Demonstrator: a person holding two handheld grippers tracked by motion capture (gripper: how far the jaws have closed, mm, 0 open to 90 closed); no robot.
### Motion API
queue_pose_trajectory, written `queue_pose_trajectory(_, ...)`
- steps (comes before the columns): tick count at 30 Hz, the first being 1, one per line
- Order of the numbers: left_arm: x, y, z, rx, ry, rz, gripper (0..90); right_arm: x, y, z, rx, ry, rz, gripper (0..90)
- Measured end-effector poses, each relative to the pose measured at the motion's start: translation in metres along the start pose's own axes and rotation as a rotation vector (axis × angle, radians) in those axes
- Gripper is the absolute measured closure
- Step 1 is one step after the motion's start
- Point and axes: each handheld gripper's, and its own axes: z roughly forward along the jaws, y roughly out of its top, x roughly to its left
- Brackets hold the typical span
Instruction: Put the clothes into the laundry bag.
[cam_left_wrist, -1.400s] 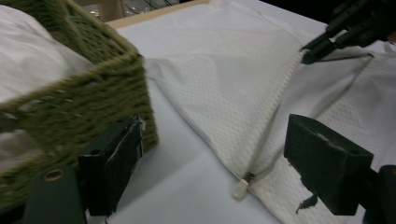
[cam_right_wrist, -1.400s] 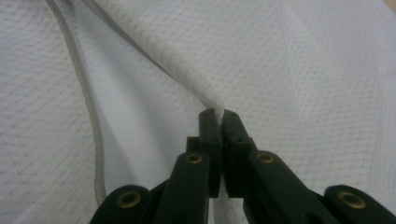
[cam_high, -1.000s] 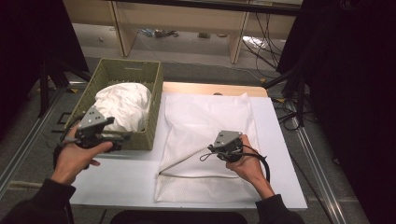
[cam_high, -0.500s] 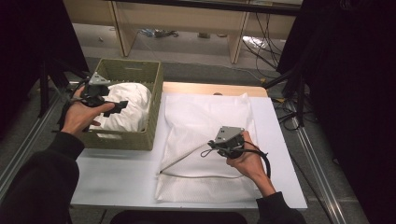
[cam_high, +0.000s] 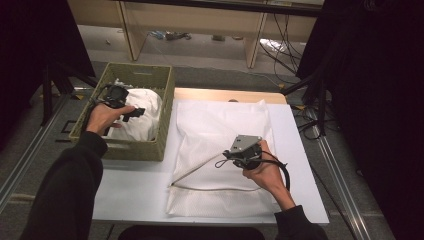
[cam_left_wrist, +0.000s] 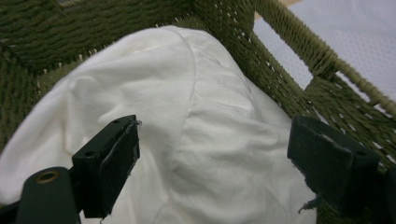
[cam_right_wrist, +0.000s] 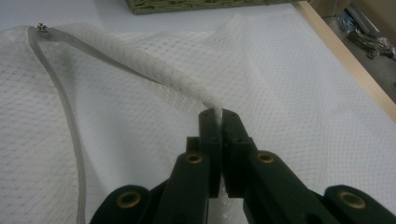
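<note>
Left gripper (cam_high: 131, 113) now open over basket's cloth (cam_left_wrist: 196, 121); right gripper (cam_right_wrist: 218, 114) clamping mesh bag (cam_high: 225, 125) edge.

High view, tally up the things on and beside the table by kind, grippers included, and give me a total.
Grippers: 2, the left gripper open over the basket, the right gripper shut on the mesh bag's rim
Woven baskets: 1, the green basket
White cloths: 1, the white garment in the basket
Mesh bags: 1, the mesh bag on the table
Total: 5
</note>
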Motion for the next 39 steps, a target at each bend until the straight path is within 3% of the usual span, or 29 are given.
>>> queue_pose_trajectory(3, -0.003, -0.001, 0.017, 0.027, -0.002, -0.015, 16.4, 0.001, 0.000, 0.000, 0.000, 0.000, 0.000, 89.5)
queue_pose_trajectory(6, -0.012, -0.003, 0.033, 0.078, 0.017, 0.052, 14.8, 0.003, 0.000, 0.000, 0.003, -0.007, 0.017, 89.5)
queue_pose_trajectory(7, -0.013, -0.004, 0.036, 0.087, 0.030, 0.050, 14.2, 0.003, 0.000, 0.000, 0.001, -0.007, 0.018, 89.5)
queue_pose_trajectory(8, -0.012, -0.003, 0.038, 0.105, 0.049, 0.037, 14.1, 0.001, -0.001, 0.001, 0.000, -0.010, -0.009, 89.5)
queue_pose_trajectory(11, -0.003, -0.004, 0.038, 0.190, 0.128, -0.022, 14.0, 0.001, -0.001, 0.000, -0.002, -0.007, -0.007, 89.5)
queue_pose_trajectory(13, 0.002, -0.005, 0.037, 0.218, 0.152, -0.091, 12.1, 0.001, -0.001, 0.001, -0.005, -0.003, -0.002, 89.5)
queue_pose_trajectory(15, 0.003, -0.006, 0.039, 0.229, 0.165, -0.099, 8.4, 0.003, -0.001, 0.001, 0.003, -0.007, 0.017, 89.5)
queue_pose_trajectory(17, 0.001, -0.009, 0.050, 0.251, 0.138, -0.054, 2.7, 0.004, -0.001, 0.002, 0.004, -0.005, 0.022, 89.4)
queue_pose_trajectory(18, -0.001, -0.012, 0.057, 0.260, 0.113, -0.041, 0.0, 0.002, 0.000, 0.002, 0.012, 0.012, -0.004, 89.4)
queue_pose_trajectory(20, -0.002, -0.015, 0.067, 0.271, 0.122, -0.030, 0.0, 0.005, 0.000, 0.002, 0.017, 0.009, 0.017, 89.5)
queue_pose_trajectory(21, -0.001, -0.014, 0.072, 0.288, 0.126, -0.034, 0.0, 0.004, 0.000, 0.003, 0.003, 0.004, -0.011, 89.4)
queue_pose_trajectory(22, -0.001, -0.014, 0.072, 0.288, 0.126, -0.034, 6.8, 0.004, 0.000, 0.003, 0.003, 0.004, -0.011, 89.4)
queue_pose_trajectory(23, -0.001, -0.014, 0.071, 0.294, 0.134, 0.011, 6.8, 0.004, 0.000, 0.002, 0.010, 0.011, 0.003, 89.4)
queue_pose_trajectory(24, 0.000, -0.014, 0.070, 0.294, 0.129, 0.028, 20.9, 0.005, -0.001, 0.002, 0.010, 0.003, 0.023, 89.4)
queue_pose_trajectory(25, 0.000, -0.014, 0.068, 0.296, 0.112, 0.016, 25.3, 0.003, -0.001, 0.002, 0.004, 0.006, -0.003, 89.5)
queue_pose_trajectory(27, 0.004, -0.014, 0.061, 0.291, 0.087, 0.017, 38.0, 0.002, -0.001, 0.002, 0.008, 0.020, -0.003, 89.5)
queue_pose_trajectory(31, 0.008, -0.018, 0.050, 0.265, -0.031, 0.078, 39.6, 0.002, 0.000, 0.002, 0.009, 0.019, -0.003, 89.4)
queue_pose_trajectory(32, 0.008, -0.018, 0.049, 0.266, -0.044, 0.095, 39.6, 0.002, 0.000, 0.002, 0.009, 0.019, -0.003, 89.4)
queue_pose_trajectory(33, 0.008, -0.017, 0.048, 0.271, -0.044, 0.104, 38.9, 0.002, -0.001, 0.003, 0.002, 0.012, -0.001, 89.4)
queue_pose_trajectory(34, 0.009, -0.017, 0.049, 0.270, -0.020, 0.074, 37.4, 0.002, 0.000, 0.003, 0.013, 0.023, -0.005, 89.4)
queue_pose_trajectory(35, 0.009, -0.016, 0.051, 0.268, 0.010, 0.048, 28.7, 0.002, 0.000, 0.003, 0.012, 0.018, -0.004, 89.4)
queue_pose_trajectory(37, 0.009, -0.017, 0.056, 0.268, 0.050, 0.047, 24.5, 0.002, 0.000, 0.003, 0.012, 0.020, -0.004, 89.4)
queue_pose_trajectory(39, 0.007, -0.020, 0.063, 0.281, 0.086, 0.043, 5.0, 0.002, -0.001, 0.003, 0.003, 0.008, 0.001, 89.4)
